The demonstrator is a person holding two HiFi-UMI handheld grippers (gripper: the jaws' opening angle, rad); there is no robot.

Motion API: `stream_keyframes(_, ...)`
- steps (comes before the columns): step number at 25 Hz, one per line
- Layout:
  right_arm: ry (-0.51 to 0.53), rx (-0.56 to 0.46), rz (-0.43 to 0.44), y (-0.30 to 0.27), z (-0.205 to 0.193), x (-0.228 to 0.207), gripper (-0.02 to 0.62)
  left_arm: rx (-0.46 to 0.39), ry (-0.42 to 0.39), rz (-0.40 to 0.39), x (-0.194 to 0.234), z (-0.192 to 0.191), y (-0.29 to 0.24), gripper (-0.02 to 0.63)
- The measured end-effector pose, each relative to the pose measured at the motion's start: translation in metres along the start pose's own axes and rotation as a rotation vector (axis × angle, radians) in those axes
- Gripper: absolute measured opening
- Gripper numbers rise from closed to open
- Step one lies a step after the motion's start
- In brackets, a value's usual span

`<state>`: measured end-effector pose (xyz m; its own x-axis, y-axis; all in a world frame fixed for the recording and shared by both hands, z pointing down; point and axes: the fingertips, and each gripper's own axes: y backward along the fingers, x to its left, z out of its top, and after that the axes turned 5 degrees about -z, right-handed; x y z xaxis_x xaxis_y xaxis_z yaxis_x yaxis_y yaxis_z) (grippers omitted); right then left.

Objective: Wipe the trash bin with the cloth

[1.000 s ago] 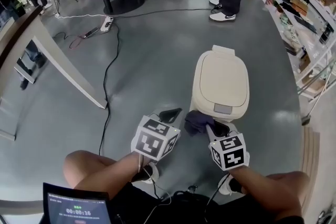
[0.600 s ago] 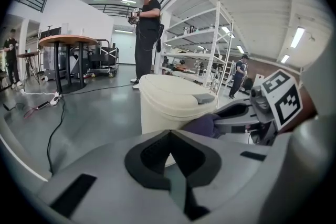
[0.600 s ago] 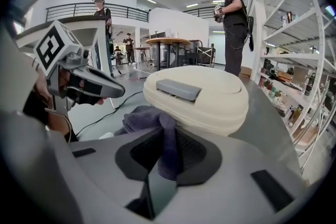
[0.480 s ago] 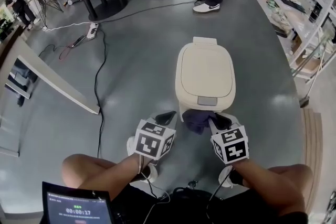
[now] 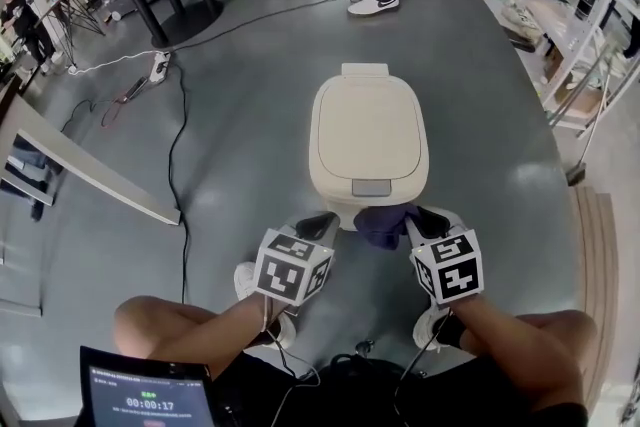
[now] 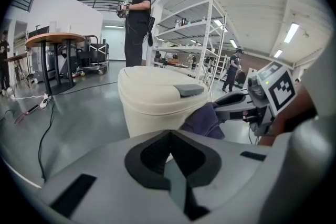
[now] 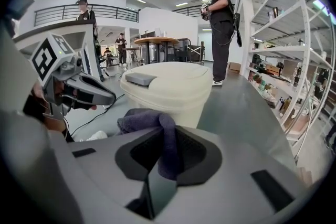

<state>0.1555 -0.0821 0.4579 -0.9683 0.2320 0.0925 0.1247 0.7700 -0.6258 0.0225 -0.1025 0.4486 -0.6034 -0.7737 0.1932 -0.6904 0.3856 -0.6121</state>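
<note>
Right gripper (image 7: 164,157): your jaws clamp a fold of dark purple cloth (image 7: 149,120), which bunches just ahead of them.
Left gripper (image 6: 169,157): jaws together, holding nothing.
Trash bin (image 5: 368,140): cream, lid shut, directly ahead of both grippers.
Risk: hard dragging may pull the narrow fold free; the unsteadied bin may slide.

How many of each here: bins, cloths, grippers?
trash bin: 1
cloth: 1
grippers: 2, the left gripper and the right gripper
Total: 4
</note>
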Motion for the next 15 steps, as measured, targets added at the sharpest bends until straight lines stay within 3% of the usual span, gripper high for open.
stream_keyframes(7,-0.048,0.001,-0.046,-0.003,-0.017,-0.044,0.069,0.025,-0.029,-0.013,-0.018,-0.003,-0.026,0.002)
stream_keyframes(15,-0.002,0.001,-0.129,-0.011,-0.021,-0.070,0.069,0.030,-0.079,-0.015,-0.021,-0.002,-0.027,0.002)
